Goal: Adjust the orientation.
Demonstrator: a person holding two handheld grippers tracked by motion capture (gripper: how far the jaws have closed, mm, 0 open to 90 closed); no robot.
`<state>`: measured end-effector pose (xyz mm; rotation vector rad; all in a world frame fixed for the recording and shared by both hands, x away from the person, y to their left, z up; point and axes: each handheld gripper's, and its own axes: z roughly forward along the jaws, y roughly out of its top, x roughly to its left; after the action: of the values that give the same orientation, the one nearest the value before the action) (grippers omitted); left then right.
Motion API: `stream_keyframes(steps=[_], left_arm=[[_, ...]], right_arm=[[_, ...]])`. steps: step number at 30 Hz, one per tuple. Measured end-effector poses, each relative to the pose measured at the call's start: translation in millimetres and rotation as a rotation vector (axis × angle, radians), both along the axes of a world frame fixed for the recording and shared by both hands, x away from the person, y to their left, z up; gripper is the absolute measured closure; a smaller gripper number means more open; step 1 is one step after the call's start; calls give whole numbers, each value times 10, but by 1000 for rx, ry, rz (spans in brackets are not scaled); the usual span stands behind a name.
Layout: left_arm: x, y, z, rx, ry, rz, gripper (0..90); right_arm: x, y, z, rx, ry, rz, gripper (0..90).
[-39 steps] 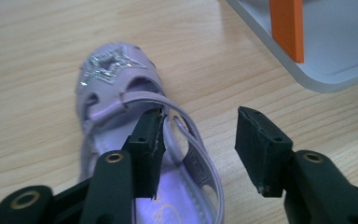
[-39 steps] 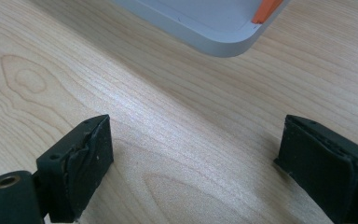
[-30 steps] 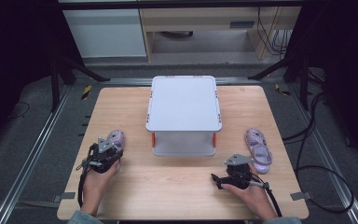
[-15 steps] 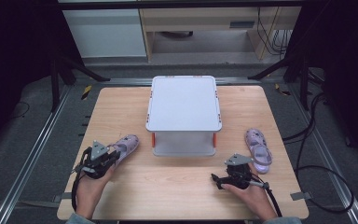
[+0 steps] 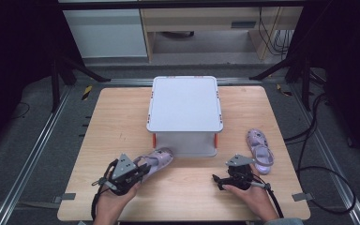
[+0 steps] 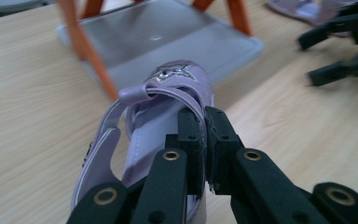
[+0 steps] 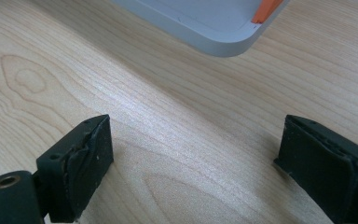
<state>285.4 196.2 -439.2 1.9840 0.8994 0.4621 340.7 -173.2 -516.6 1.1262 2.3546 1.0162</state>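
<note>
A lilac sandal [image 5: 158, 158] [image 6: 168, 88] hangs just above the wooden table [image 5: 122, 117], toe toward the grey rack [image 5: 185, 103]. My left gripper [image 5: 143, 168] [image 6: 204, 140] is shut on its strap, with the two jaws pinching the band from both sides. The matching sandal [image 5: 259, 151] [image 6: 303, 8] lies flat at the right of the rack. My right gripper [image 5: 217, 182] [image 7: 196, 163] rests low at the front right. It is open, with bare wood between its pads [image 7: 86, 158].
The rack is a grey two-level shelf on orange legs [image 6: 86, 49] with a lower tray [image 6: 158, 37] [image 7: 205, 23] on the table. Dark floor, rails and cables surround the table. The right gripper [image 6: 340, 51] also shows far off in the left gripper view.
My left gripper has carried the lilac sandal to the right, from the table's left side to the front left corner of the rack. The right hand has stayed put.
</note>
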Motion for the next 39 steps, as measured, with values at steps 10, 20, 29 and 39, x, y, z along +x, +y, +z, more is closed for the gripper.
stream_keyframes(steps=[10,20,29,39], left_arm=[[-87,-301,-182,7,43,-101,852],[-188,-451,-350,56,105,-130,808],[-236,-266,-233,-18,99,-102,605],[-83,-131,-212,27,42,-41,526]], right_arm=[[0,0,0,0,0,0,100],[0,0,0,0,0,0,100],[-1,0,0,1,1,0,100],[-1,-1,0,1,0,0,100]])
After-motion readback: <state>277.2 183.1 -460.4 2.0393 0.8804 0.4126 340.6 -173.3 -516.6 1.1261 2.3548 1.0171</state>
